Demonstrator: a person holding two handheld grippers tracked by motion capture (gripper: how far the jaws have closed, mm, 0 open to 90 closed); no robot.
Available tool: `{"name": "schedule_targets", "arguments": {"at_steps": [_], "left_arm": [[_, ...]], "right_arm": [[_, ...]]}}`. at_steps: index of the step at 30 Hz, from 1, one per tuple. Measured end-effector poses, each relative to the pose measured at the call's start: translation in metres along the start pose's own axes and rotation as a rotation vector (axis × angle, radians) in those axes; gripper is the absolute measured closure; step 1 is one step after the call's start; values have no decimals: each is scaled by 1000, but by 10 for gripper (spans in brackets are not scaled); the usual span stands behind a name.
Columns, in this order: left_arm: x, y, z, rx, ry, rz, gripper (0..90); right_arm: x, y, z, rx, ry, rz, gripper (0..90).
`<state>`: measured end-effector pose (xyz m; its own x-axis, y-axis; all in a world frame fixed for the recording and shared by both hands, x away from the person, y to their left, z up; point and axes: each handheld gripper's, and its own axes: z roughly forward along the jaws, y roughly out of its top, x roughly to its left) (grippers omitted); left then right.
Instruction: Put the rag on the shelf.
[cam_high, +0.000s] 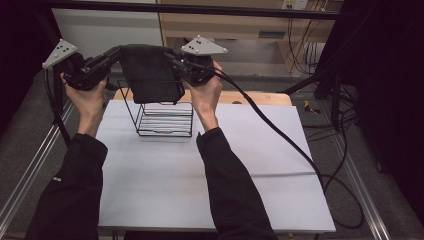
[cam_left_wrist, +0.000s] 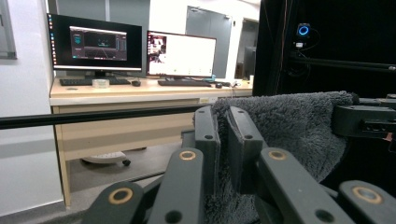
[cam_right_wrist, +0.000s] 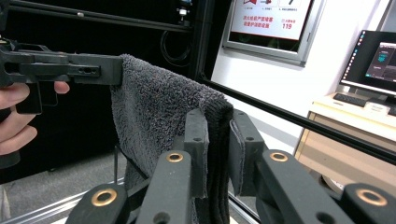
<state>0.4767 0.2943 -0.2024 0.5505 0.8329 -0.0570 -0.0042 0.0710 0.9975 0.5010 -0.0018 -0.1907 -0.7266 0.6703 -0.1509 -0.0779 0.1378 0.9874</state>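
Two grippers holding a dark towel stretched above a wire rack.

High view: the left gripper (cam_high: 107, 59) and right gripper (cam_high: 177, 61) are gripping opposite top corners of the towel (cam_high: 150, 75), which is hanging between the jaws and just above the wire rack (cam_high: 165, 120) on the table (cam_high: 200, 190). Left gripper view: the jaws are pinching the towel (cam_left_wrist: 289, 130) edge. Right gripper view: the jaws are clamping the folded towel (cam_right_wrist: 159, 112) edge. The step looks like draping; the next move likely calls for lowering both jaws evenly over the rack's top bar.
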Motion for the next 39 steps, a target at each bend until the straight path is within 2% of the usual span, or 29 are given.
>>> {"name": "schedule_targets", "arguments": {"at_steps": [6, 20, 28, 39], "left_arm": [[-1, -6, -8, -8, -1, 6, 830], [-4, -19, -20, -2, 0, 13, 830], [-12, -23, -26, 41, -12, 13, 826], [-18, -31, -38, 124, -27, 5, 817]], "right_arm": [[8, -2, -3, 1, -3, -46, 797], [23, -8, -9, 20, 4, -66, 798], [22, -16, -15, 57, 29, -1, 796], [26, -29, -21, 116, 74, 40, 788]]}}
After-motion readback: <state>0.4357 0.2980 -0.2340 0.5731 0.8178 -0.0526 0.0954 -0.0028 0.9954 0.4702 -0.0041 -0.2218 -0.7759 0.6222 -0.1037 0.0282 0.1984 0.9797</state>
